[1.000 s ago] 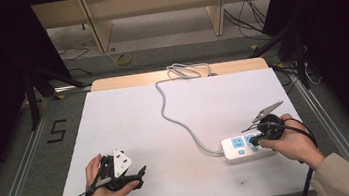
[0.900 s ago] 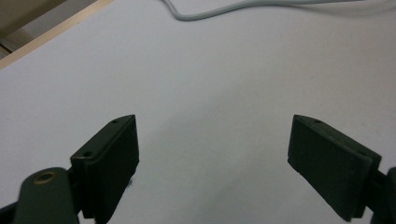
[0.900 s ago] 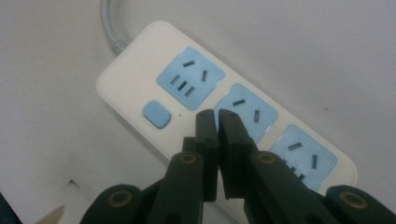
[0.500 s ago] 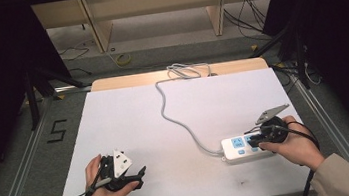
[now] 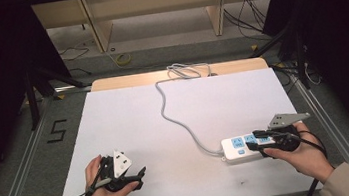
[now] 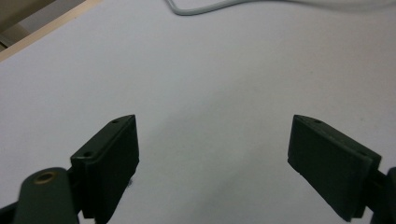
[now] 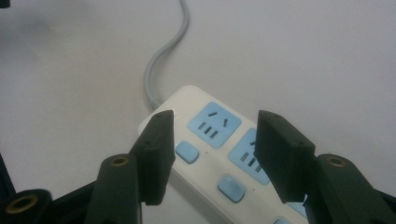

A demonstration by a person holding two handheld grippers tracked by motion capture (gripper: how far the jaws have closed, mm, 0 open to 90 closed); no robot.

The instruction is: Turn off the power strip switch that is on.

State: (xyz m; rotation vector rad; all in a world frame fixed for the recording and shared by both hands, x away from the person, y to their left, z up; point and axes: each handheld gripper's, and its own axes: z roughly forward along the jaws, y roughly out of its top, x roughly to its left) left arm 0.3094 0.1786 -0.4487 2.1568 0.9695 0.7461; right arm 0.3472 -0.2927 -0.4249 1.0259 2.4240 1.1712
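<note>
Power strip (image 5: 241,146), white with blue sockets, lies at counter (image 5: 129,118) right front, grey cord (image 5: 174,115) trailing back. Right tool (image 7: 212,156) straddles its end, jaws apart. Left tool (image 6: 212,156) wide over bare counter.

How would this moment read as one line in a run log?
left gripper: open, empty, over white table | right gripper: open, astride power strip | strip cable: toward far edge
</note>
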